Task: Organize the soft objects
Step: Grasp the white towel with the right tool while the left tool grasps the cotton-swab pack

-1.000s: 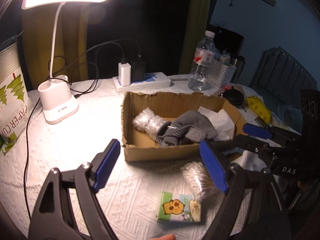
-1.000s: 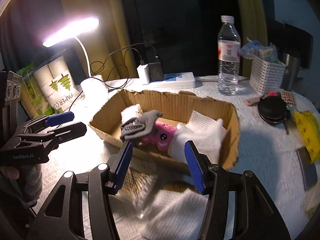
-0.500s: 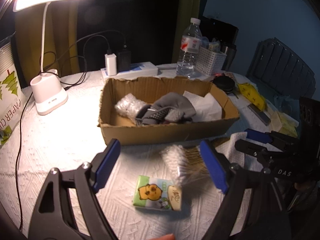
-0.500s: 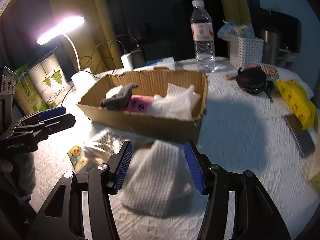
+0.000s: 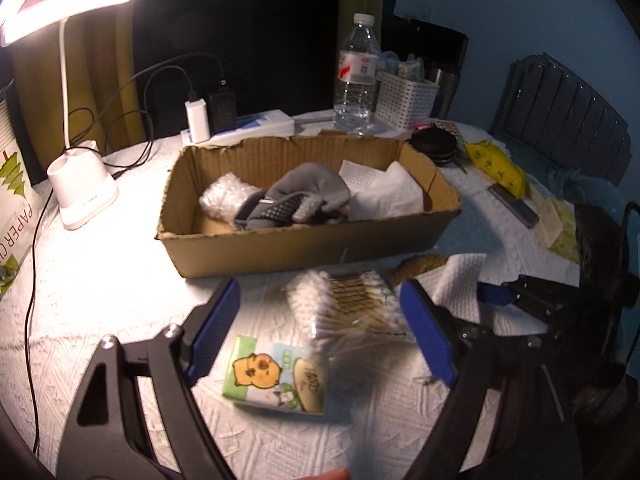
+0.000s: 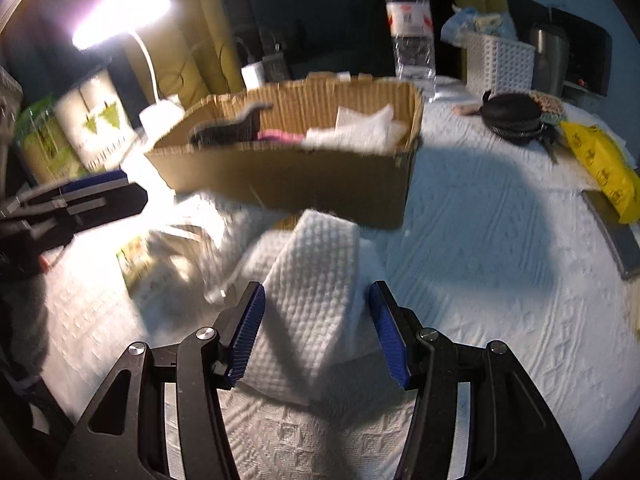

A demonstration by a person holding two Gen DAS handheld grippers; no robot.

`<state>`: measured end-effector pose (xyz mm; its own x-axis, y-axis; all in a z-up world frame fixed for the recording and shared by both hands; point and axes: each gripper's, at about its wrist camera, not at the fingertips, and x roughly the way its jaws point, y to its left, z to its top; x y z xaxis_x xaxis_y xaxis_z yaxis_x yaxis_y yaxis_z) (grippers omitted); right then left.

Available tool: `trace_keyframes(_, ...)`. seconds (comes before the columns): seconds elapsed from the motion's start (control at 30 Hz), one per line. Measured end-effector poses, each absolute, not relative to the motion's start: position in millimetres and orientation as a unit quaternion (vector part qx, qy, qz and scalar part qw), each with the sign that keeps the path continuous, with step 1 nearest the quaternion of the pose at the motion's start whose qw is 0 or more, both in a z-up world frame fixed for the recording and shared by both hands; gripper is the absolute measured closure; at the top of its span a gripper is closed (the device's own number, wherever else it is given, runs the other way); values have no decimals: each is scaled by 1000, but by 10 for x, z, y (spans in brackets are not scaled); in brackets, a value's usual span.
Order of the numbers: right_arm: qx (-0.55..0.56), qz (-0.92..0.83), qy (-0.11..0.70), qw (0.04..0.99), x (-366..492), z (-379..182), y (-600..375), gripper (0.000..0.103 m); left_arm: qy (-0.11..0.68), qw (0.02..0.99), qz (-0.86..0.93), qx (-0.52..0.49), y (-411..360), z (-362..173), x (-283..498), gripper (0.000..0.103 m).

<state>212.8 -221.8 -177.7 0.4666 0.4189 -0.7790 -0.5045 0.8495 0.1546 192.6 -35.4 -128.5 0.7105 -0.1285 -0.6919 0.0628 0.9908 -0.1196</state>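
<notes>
My right gripper point(image 6: 316, 334), jaws wide, straddles the folded white cloth point(image 6: 308, 280) near the cardboard box point(image 6: 304, 176); I should pinch mid-fold; left gripper point(image 5: 320, 328) hovers open

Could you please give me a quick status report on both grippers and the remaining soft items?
Left gripper open over cotton swabs. Right gripper open, straddling folded white cloth. Cardboard box close behind; nothing blocking.
</notes>
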Motion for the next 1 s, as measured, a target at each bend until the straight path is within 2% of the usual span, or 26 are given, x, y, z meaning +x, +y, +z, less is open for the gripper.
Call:
trace_keyframes(0.07,-55,276,435,856,2094,-1768,-2210,46,380,922,-53,-41,-403,-1303,1941,20)
trace_keyframes(0.1,-57,279,432,855,2085,-1764,-2208,50,382,922,-54,-39,-424,-1313,1947,20)
trace_keyframes(0.13,-63,280,432,855,2077,-1770,-2200,61,385,921,-56,-38,-450,-1327,1958,20)
trace_keyframes(0.33,-66,291,428,853,2054,-1757,-2267,75,400,914,-57,-28,-575,-1390,2027,20)
trace_keyframes(0.63,-33,294,396,869,1989,-1553,-2672,74,435,899,-42,-22,-659,-1603,2209,20)
trace_keyframes(0.9,-15,264,397,879,2031,-1596,-3012,72,459,888,-31,-10,-743,-1732,2359,20)
trace_keyframes(1.0,-1,260,387,885,2032,-1567,-3112,75,459,888,-34,-8,-764,-1744,2359,20)
